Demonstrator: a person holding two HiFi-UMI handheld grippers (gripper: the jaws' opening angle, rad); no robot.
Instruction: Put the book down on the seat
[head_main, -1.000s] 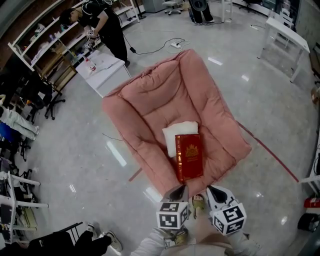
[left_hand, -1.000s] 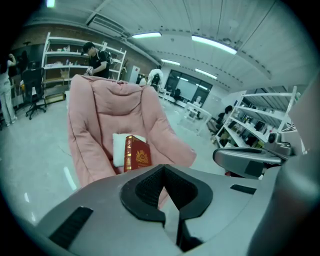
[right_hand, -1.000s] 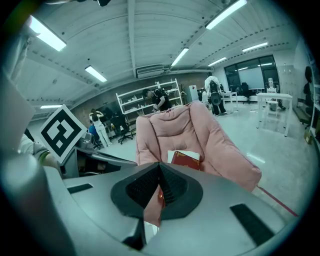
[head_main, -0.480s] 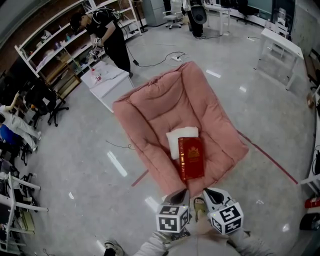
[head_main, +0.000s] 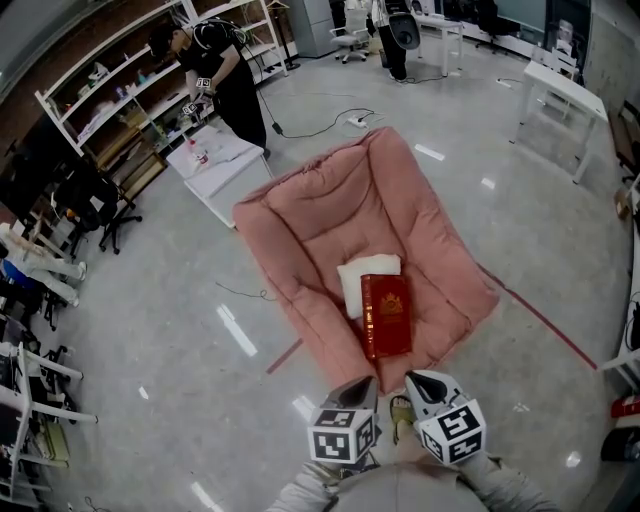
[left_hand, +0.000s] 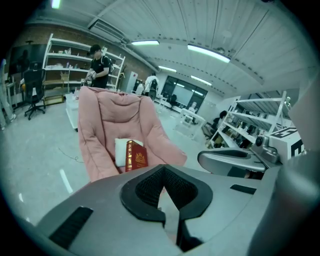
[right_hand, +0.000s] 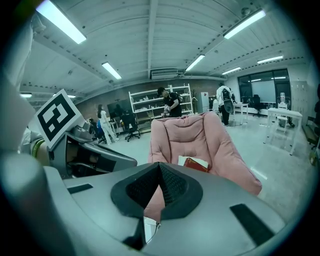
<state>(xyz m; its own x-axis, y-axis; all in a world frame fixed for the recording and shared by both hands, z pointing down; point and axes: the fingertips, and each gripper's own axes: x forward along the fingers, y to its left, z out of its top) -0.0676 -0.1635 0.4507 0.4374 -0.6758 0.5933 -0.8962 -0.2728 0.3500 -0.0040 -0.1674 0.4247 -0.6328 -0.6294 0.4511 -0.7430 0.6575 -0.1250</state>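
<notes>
Pink seat (head_main: 340, 210) fills centre of head view. White cushion (head_main: 356, 282) lies in its 6 o'clock half. Red book (head_main: 386, 315) is flat on the seat, overlapping the cushion's 4 o'clock edge. Left gripper (head_main: 357, 386) and right gripper (head_main: 420, 382) at book's 6 o'clock, clear of it, both pinched closed, nothing between.

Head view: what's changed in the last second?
The view has pulled back slightly from the pink chair. Nothing was gripped or released. The red book stays on the seat against the white cushion; the left gripper and right gripper stay shut, empty.
</notes>
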